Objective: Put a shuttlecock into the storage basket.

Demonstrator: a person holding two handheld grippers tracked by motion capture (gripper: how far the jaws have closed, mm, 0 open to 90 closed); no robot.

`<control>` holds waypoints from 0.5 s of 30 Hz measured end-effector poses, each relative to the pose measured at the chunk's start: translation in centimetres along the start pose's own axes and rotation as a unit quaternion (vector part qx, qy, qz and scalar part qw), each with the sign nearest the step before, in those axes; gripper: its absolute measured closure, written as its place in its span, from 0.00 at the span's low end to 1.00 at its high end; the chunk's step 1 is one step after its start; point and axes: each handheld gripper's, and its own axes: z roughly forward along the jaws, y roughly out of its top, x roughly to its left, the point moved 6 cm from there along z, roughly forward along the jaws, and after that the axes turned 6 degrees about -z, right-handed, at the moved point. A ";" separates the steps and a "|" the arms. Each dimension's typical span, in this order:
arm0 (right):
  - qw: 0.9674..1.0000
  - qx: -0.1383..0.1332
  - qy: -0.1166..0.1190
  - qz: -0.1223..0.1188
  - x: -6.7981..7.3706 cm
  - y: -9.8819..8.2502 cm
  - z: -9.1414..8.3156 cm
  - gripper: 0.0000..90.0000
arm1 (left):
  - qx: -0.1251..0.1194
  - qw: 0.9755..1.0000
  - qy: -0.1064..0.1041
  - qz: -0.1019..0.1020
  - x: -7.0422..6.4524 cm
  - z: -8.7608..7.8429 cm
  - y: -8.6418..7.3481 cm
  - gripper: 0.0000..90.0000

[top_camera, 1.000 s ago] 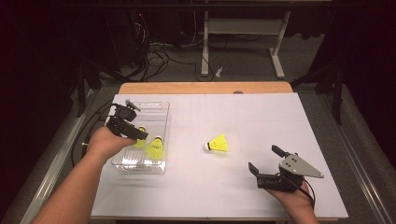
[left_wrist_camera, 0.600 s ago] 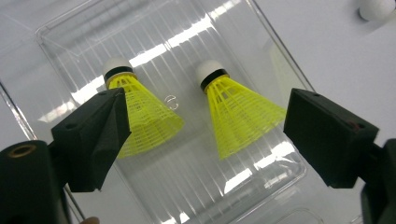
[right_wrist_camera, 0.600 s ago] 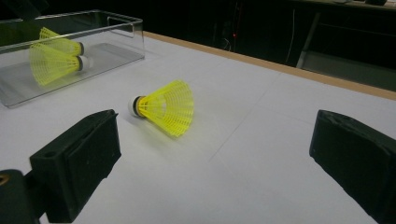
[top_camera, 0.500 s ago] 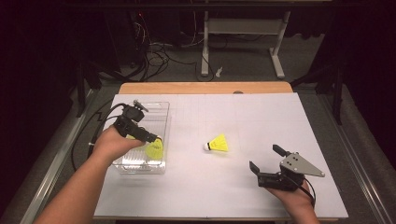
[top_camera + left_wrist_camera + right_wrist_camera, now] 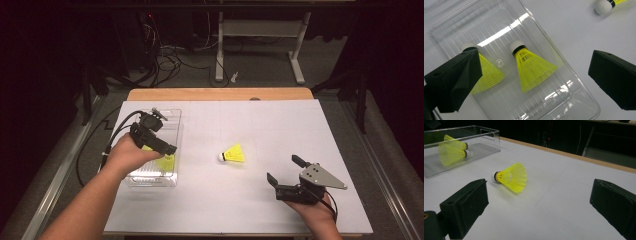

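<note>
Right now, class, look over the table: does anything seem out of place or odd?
One yellow plastic shuttlecock lies on its side on the white table, apart from the other two yellow shuttlecocks, which lie inside the clear plastic box. Both claws, left and right, are open and hold nothing. Nothing looks spilled or damaged.

— What can't you make out from above?

— My left hand (image 5: 127, 152) and left gripper (image 5: 159, 142) cover most of the clear box (image 5: 172, 131); just a scrap of yellow shuttlecock (image 5: 166, 162) peeks out beside the jaw.

— And looking along that gripper?

— One jaw hides half of the nearer shuttlecock (image 5: 487, 72) in the box. The loose shuttlecock (image 5: 604, 5) beyond the box is cut off by the top edge, showing little more than its white cork.

— The box itself?

— Its corners run off the frame.
</note>
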 end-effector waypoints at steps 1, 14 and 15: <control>1.000 0.001 0.001 0.000 0.0 0.0 0.0 0.03 | -0.001 1.000 -0.001 0.002 -0.2 0.0 0.1 0.00; 1.000 0.000 0.003 -0.002 0.1 0.1 0.1 0.03 | -0.004 0.999 -0.012 0.034 -3.7 0.7 1.4 0.01; 1.000 -0.001 0.002 -0.003 0.1 0.1 0.1 0.02 | -0.004 0.999 -0.013 0.038 -4.0 0.8 1.5 0.01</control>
